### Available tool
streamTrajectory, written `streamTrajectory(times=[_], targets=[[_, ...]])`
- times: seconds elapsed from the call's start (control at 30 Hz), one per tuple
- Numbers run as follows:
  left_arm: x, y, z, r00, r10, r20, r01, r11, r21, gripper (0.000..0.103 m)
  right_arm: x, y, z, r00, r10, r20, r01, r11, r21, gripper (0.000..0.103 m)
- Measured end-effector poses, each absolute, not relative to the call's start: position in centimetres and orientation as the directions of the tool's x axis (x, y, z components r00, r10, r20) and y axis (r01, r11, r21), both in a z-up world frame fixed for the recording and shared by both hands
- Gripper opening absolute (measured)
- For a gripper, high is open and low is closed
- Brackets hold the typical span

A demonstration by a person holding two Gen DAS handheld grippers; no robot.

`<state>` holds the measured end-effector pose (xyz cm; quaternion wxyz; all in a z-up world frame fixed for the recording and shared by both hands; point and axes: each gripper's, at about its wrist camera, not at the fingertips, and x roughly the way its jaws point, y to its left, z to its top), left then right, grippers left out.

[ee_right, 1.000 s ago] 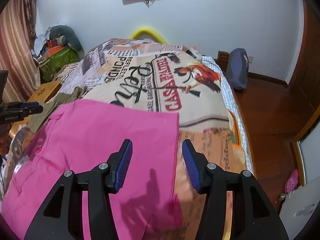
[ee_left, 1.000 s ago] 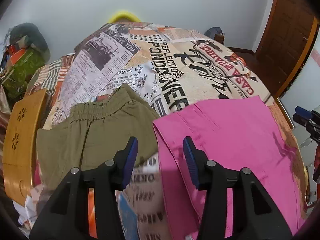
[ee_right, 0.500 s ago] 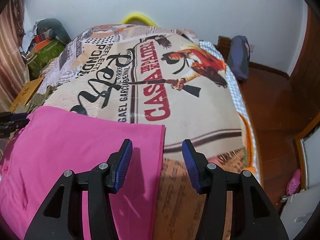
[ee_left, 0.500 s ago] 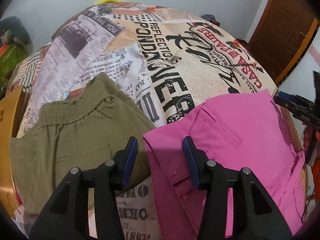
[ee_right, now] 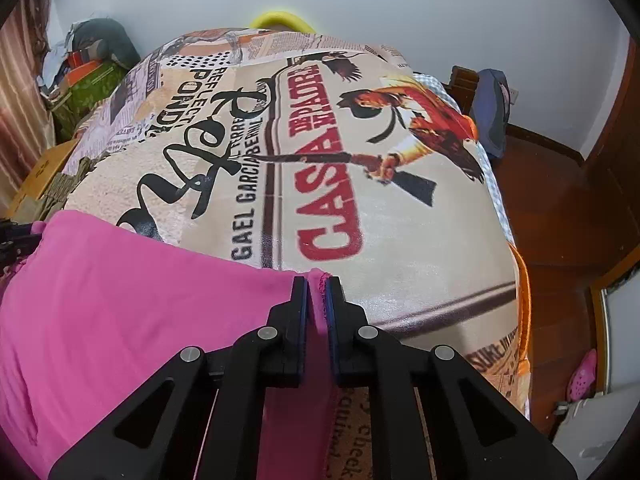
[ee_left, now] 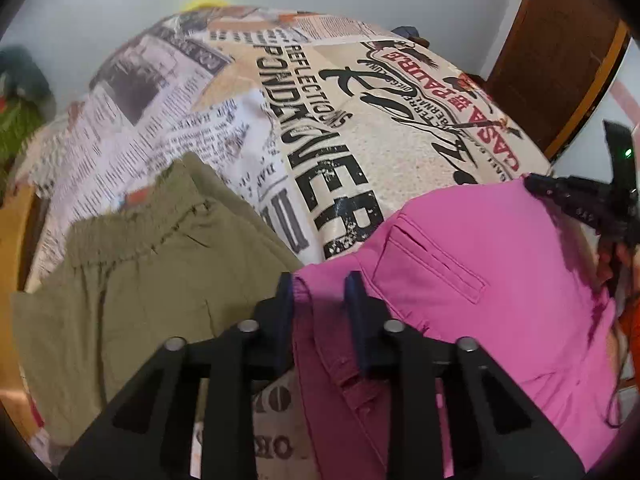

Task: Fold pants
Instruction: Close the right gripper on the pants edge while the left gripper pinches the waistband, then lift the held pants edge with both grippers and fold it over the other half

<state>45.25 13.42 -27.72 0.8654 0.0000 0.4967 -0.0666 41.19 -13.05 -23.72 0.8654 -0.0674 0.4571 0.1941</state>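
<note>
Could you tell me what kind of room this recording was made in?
Most likely a bedroom in a home: the pink pants lie on a bed under a newspaper-print bedspread, with a wooden door and a pink slipper on the floor.

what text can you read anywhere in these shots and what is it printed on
All readable text is on the printed bedspread:
"CASA" in big red letters
"GAEL GARCIA BERNAL" in black
"REFLECTIONS" in black
"POND", the start of a large black word; the rest is distorted
Large black script reading roughly "Pex"
Newspaper columns and small print near the bed edge: too small or blurred to read.
The pink pants and olive pants carry no text.
</note>
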Motion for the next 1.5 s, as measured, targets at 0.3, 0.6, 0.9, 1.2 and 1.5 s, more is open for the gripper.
streamTrajectory(times=[0.3,0.6,0.9,1.2,1.5], targets=[[45.5,13.3,-25.6,0.543,-0.030,-0.839,0.081,0.997,0.017,0.011,40.9,-13.4,-20.6,0.587,0.283,-0.758,-0.376,0.925,0.054,0.004],[44.9,12.5,-19.7,0.625,0.013,-0.781,0.082,0.993,0.081,0.010,39.9,-13.4,-14.6,0.676,0.297,-0.675,-0.380,0.925,0.026,0.004],[42.3,12.3,-13.4,0.687,0.005,-0.726,0.067,0.995,0.071,0.010,37.0,-14.4,-9.2,0.724,0.331,-0.605,-0.384,0.922,0.046,0.004],[37.1,10.4,-10.4,0.708,-0.005,-0.706,0.095,0.992,0.089,0.010,32.4,-15.3,-6.7,0.732,0.379,-0.566,-0.401,0.911,0.092,0.004],[31.3,8.9,-9.5,0.719,-0.014,-0.695,0.105,0.990,0.089,0.010,27.5,-16.9,-6.4,0.725,0.411,-0.553,-0.404,0.904,0.142,0.004]])
